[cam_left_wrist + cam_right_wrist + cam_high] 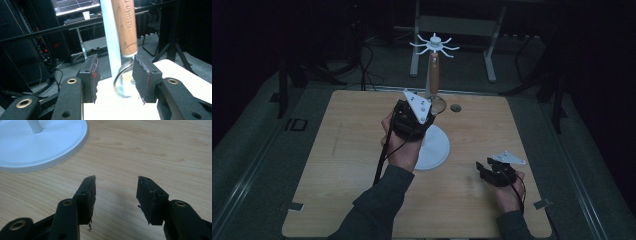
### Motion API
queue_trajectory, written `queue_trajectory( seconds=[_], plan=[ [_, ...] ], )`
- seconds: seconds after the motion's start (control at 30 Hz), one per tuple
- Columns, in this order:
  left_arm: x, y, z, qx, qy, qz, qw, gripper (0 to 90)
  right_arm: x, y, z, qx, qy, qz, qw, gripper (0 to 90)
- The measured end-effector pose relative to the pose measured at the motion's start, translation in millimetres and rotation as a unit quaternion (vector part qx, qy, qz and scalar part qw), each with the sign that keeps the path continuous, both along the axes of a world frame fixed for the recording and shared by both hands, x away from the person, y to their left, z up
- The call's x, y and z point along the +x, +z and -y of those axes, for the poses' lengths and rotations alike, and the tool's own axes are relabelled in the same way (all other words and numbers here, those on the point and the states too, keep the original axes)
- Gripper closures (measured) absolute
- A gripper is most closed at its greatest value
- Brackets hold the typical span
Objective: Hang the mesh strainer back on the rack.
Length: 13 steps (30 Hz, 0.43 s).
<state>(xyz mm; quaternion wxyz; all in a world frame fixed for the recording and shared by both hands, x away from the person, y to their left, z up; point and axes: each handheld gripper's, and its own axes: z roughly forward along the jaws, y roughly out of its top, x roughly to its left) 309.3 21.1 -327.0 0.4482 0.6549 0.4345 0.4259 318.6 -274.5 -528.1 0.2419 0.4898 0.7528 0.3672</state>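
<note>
High view first, from the left: the left gripper [424,111] is raised over the table [337,165] at about the twelve o'clock side of the stand's round white base [437,150], up against the white pole [111,37]. Hanging from the stand's hook crown [434,46] is a utensil with a wooden handle [434,74] and a metal ring [122,80] at its lower end (some kitchen tool; I cannot tell which).

Left gripper view: the jaws stand apart, a moderate gap, with the pole and the ring between them. I cannot tell whether either pad touches the ring; nothing is clamped.

What could go wrong, as I judge it: if the jaws close here they may catch the pole along with the ring, and the stand would tip or drag. A bite on the thin ring alone might slip, leaving the utensil swinging on its hook.

Farther right, at about four o'clock from the base, the right gripper [484,167] sits low by the tabletop, well apart from the stand. Right gripper view: its jaws are spread wide over bare wood, holding nothing.
</note>
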Motion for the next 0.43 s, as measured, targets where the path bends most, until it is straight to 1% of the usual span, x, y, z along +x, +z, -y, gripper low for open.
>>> queue_trajectory(
  seconds=[0.13,0.23,0.3,0.37,0.43],
  plan=[
    [-1.9,0.3,-3.7,-0.007,-0.019,-0.009,0.9998,57.4,0.4,-0.2,0.5,-0.001,-0.002,-0.001,1.0000,49.5],
    [-1.9,-0.9,-6.6,-0.010,-0.037,-0.023,0.9990,58.0,1.1,-1.2,0.8,-0.002,-0.005,-0.006,1.0000,48.8],
    [-1.9,-2.7,-9.3,-0.017,-0.058,-0.033,0.9976,58.0,2.1,-3.0,1.5,-0.006,-0.008,-0.010,0.9999,48.2],
    [-2.7,-5.0,-11.3,-0.017,-0.075,-0.041,0.9962,58.0,3.5,-5.8,2.6,-0.013,-0.014,-0.016,0.9997,47.3],
    [-4.4,-8.5,-14.6,-0.019,-0.093,-0.051,0.9942,58.0,5.1,-10.5,4.3,-0.031,-0.023,-0.019,0.9991,46.7]
  ],
)
